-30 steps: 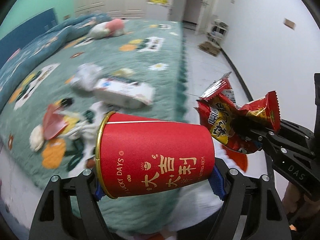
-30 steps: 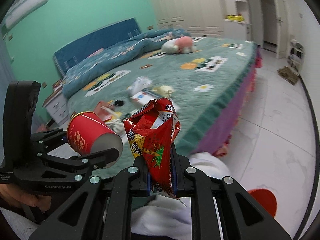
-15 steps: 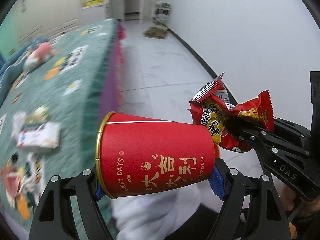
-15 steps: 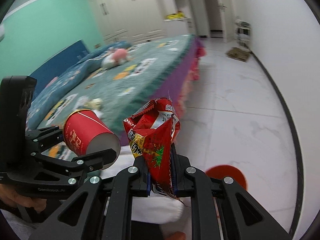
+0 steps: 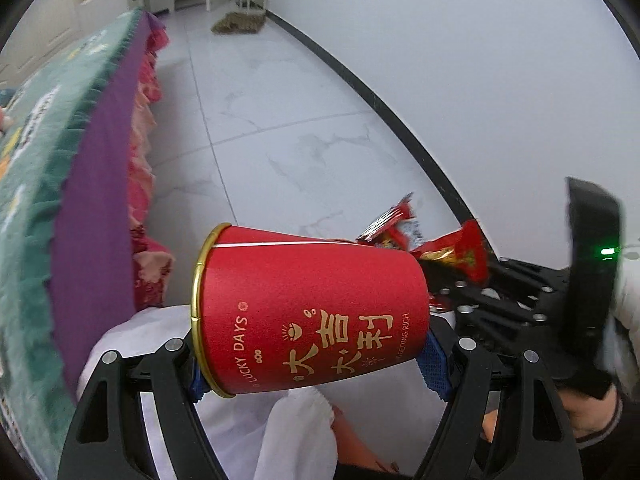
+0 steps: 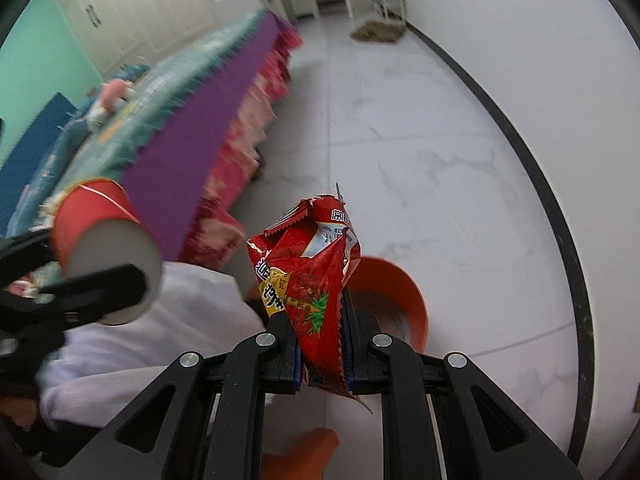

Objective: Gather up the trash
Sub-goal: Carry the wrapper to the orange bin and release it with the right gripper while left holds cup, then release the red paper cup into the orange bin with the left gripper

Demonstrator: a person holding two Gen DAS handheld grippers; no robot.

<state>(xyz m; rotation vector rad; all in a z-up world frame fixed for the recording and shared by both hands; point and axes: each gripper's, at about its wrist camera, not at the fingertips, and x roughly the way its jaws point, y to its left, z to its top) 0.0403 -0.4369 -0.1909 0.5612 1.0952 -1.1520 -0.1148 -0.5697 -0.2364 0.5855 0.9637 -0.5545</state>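
My left gripper (image 5: pixel 316 364) is shut on a red paper cup (image 5: pixel 308 312) with gold lettering, held sideways with its gold rim to the left. The same cup (image 6: pixel 104 248) shows at the left of the right wrist view, base toward the camera. My right gripper (image 6: pixel 322 356) is shut on a crumpled red snack wrapper (image 6: pixel 308 276), which sticks up between the blue pads. The wrapper (image 5: pixel 460 252) peeks out behind the cup in the left wrist view. An orange bin (image 6: pixel 392 292) stands on the floor just beyond the wrapper, its opening partly hidden by it.
The bed's purple skirt (image 5: pixel 96 216) and pink frill (image 6: pixel 248 120) run along the left. White marble floor (image 5: pixel 280 120) stretches ahead to a white wall with a black baseboard (image 6: pixel 560 216). A mat (image 5: pixel 236 24) lies by the far doorway. White clothing (image 6: pixel 160 320) sits below the grippers.
Both grippers swung away from the bed top toward the floor and tilted downward, still holding cup and wrapper. The orange bin has come closer, right behind the wrapper.
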